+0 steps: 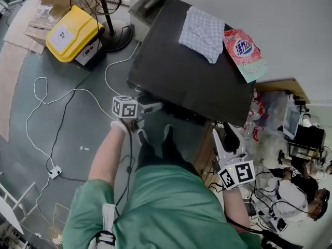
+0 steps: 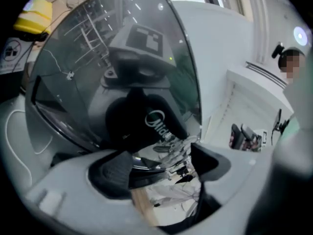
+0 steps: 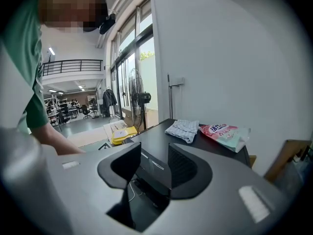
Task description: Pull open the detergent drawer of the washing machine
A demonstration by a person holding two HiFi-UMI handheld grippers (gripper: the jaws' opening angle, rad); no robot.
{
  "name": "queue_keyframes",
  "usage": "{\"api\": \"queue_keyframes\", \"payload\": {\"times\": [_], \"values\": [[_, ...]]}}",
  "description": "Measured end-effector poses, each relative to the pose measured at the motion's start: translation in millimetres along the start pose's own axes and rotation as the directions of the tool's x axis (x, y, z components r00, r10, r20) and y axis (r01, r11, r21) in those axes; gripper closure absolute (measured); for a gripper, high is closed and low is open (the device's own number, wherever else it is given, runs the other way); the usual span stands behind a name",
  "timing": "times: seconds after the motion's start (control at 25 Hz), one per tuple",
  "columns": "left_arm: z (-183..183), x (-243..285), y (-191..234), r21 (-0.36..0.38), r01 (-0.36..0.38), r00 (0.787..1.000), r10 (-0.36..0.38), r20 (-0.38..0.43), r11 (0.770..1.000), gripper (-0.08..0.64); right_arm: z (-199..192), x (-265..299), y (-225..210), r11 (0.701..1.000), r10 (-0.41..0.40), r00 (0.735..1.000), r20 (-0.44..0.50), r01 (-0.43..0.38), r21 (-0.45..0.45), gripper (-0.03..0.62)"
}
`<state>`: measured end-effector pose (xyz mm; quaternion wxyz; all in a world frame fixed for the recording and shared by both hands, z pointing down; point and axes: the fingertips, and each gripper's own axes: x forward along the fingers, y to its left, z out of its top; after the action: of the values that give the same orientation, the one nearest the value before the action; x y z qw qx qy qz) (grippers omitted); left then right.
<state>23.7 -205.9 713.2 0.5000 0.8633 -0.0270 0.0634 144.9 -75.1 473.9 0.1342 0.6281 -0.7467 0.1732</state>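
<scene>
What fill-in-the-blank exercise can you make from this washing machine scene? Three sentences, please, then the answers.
1. The checked cloth lies on top of the ____.
2. The box on the floor beside the fan is ____ in colour.
3. The left gripper faces a round glass door with its jaws ____.

Missing words: washing machine; yellow; open

The left gripper [image 2: 161, 164], jaws wide apart, faces the washing machine's domed glass door [image 2: 98, 67] close up.
</scene>
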Motion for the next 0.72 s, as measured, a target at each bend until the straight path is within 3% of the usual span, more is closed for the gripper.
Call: {"api": "queue_keyframes", "payload": {"times": [0.28, 0.56, 0.72], "values": [[6.3, 3.5, 2.0, -0.131, 0.071, 0.976, -0.042, 0.212, 0.989, 0.186, -12.5, -5.8, 1.0, 1.0, 0.015, 1.0, -0.022, -0.015, 0.017, 0.419], [8.8, 5.3, -1.4, -0.161, 0.131, 0.946, -0.075, 0.317, 0.978, 0.201, -20.4, -4.3, 12.9, 0.998, 0.058, 0.997, -0.047, -0.058, 0.004, 0.419], [9.3, 2.3, -3.8, -0.168, 0.161, 0.914, -0.082, 0.398, 0.973, 0.212, -22.6, -10.1, 27.1, 0.995, 0.093, 0.994, -0.058, -0.094, -0.018, 0.419]]}}
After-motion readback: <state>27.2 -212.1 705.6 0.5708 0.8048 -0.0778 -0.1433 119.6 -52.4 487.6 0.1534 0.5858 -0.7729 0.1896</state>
